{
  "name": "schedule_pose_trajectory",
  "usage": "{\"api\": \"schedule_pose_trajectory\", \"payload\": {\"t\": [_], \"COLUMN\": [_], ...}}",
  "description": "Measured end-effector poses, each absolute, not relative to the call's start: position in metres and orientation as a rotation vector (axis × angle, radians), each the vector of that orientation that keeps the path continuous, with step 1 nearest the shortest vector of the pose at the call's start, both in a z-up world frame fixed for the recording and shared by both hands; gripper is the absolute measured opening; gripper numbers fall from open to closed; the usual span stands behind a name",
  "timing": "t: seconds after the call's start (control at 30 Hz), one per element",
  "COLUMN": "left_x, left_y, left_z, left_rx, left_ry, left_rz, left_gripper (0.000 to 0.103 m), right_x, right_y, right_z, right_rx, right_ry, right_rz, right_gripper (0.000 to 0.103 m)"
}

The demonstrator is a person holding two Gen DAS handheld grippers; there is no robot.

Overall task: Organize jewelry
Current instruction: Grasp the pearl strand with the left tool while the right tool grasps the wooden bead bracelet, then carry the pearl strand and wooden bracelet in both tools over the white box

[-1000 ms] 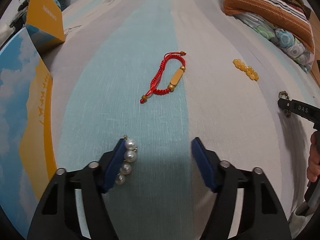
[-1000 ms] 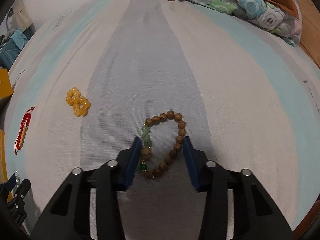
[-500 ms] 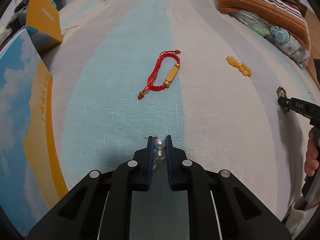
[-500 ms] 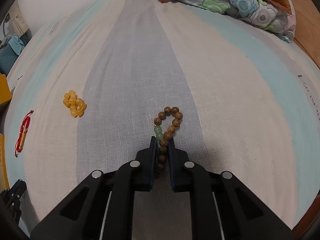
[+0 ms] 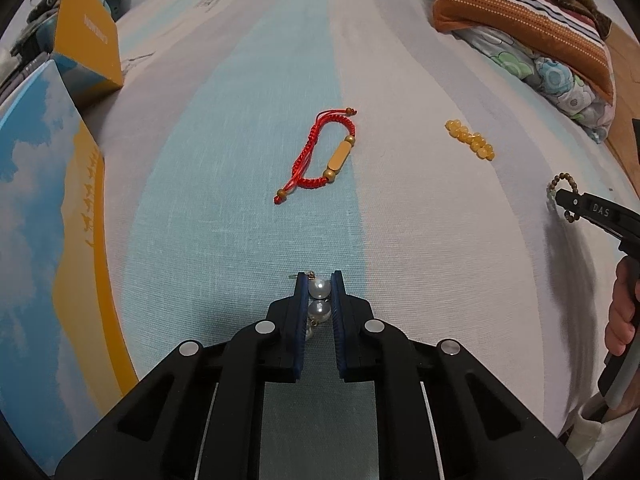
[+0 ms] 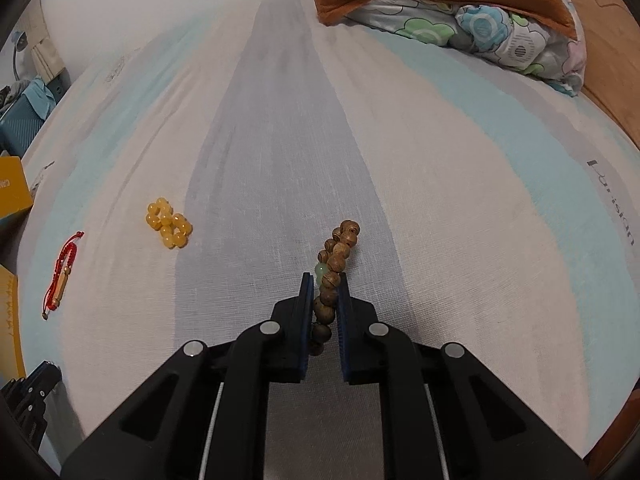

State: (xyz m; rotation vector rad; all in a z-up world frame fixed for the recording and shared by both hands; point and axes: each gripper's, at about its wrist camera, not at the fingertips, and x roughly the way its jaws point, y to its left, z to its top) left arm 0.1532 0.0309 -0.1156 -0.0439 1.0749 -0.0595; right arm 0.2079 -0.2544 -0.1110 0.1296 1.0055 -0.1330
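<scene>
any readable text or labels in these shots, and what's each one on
"DAS": right gripper, on its finger's side, left wrist view.
Orange box: white print, too blurred to read.
Bedsheet: dark word at right edge, looks like "Parisian", not certain.
Bedsheet far end: faint print, unreadable.
Big blue-and-orange box: small white marks, unreadable.

Between my left fingers sits a short strand of round white pearls with a small gold hook, pinched lengthwise. My right fingers clamp a brown wooden bead bracelet with pale green beads, squeezed into a narrow loop. A red braided cord bracelet with a gold tube bead lies flat beyond the pearls; a bunched yellow amber bead bracelet lies to its right.
</scene>
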Motion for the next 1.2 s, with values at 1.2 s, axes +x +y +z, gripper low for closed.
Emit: {"api": "schedule_pose_trajectory", "payload": {"t": [1.2], "left_x": [0.138], "left_y": [0.023], "left_z": [-0.063], "left_rx": [-0.042], "left_ry": [0.986], "left_rz": [-0.093], "left_gripper": [0.011], "right_x": [0.191], "right_y": [-0.233], "right_z": [-0.074], "right_rx": [0.093], "right_ry": [0.925], "right_rz": [-0.087], "right_gripper": [0.01]}}
